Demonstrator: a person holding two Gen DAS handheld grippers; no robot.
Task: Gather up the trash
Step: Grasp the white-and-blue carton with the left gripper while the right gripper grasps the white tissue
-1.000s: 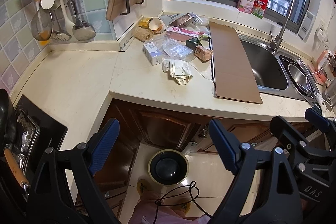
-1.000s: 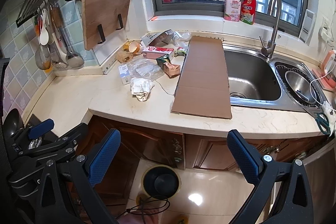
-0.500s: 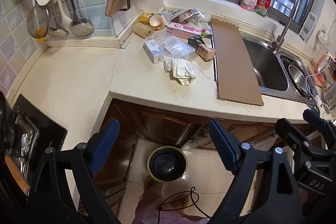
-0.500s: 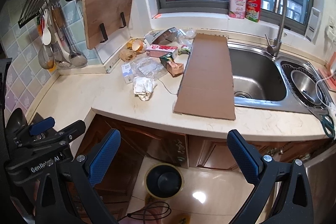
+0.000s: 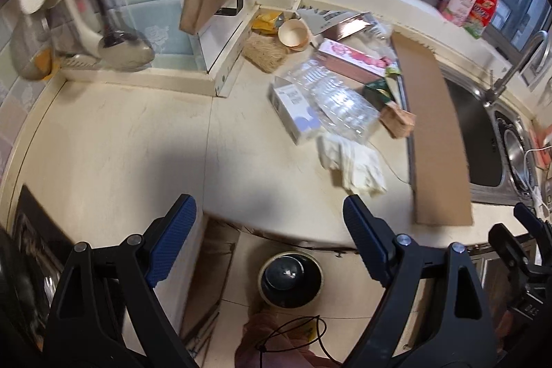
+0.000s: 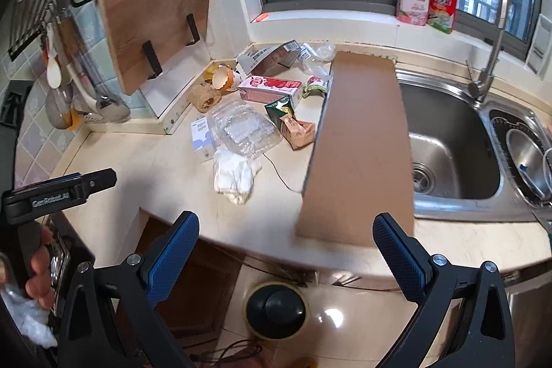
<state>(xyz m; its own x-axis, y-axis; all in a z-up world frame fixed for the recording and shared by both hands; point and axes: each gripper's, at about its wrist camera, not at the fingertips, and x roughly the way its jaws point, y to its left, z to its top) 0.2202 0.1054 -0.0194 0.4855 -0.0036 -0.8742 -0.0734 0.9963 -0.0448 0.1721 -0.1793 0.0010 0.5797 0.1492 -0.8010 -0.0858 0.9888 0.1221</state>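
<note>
Ahead of open tools: trash.

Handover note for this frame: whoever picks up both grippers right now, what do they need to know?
Left gripper: open, empty, above the counter's front edge.
Right gripper: open, empty, aimed at the near end of the cardboard sheet.
Trash, all on the counter: crumpled white gloves, clear plastic tray, small white box, pink carton, eggshell, wrappers behind.
Bin: on the floor below, lid appears shut.
Done: nothing collected.
Left: everything; the gloves look nearest.
</note>
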